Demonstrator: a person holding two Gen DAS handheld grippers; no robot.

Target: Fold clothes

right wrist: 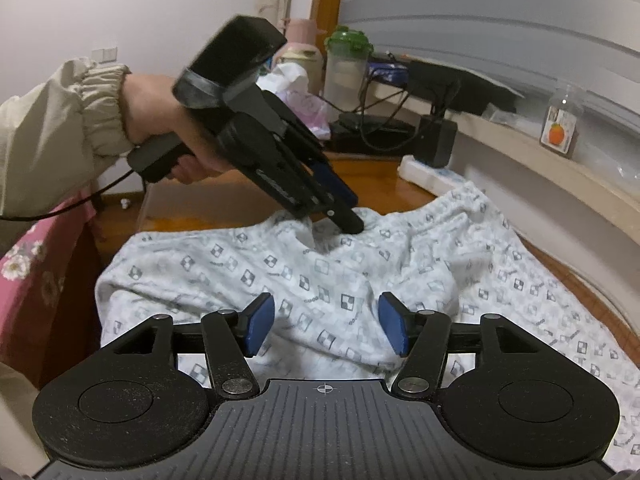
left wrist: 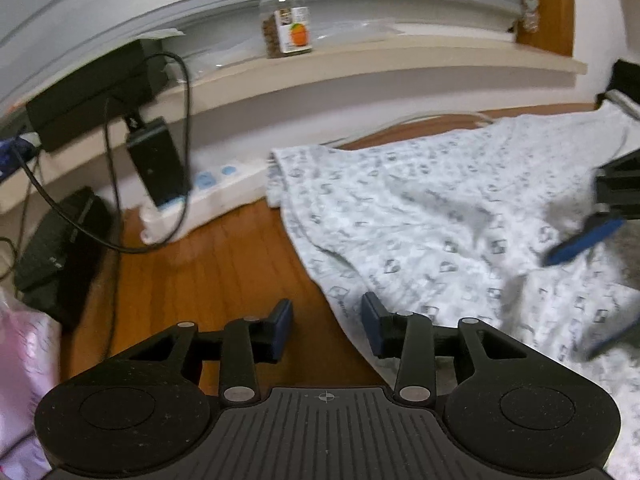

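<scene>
The white soft garment with grey square print (right wrist: pixel 320 276) lies rumpled on the brown wooden surface (left wrist: pixel 208 272), waiting for folding. The left tool (left wrist: pixel 327 326) hangs half-wide over its edge, and the right tool (right wrist: pixel 326 326) hangs half-wide above its middle, both holding nothing.

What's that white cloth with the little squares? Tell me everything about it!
The garment is soft, pale fabric printed with small grey checkered squares. It lies rumpled and spread on a wooden table, one hemmed edge near a white power strip. The left gripper has its tips down at a raised fold of it; the right gripper hovers open over it.

Jar (left wrist: pixel 285 20) label with orange picture, wording seemingly too blurred
</scene>
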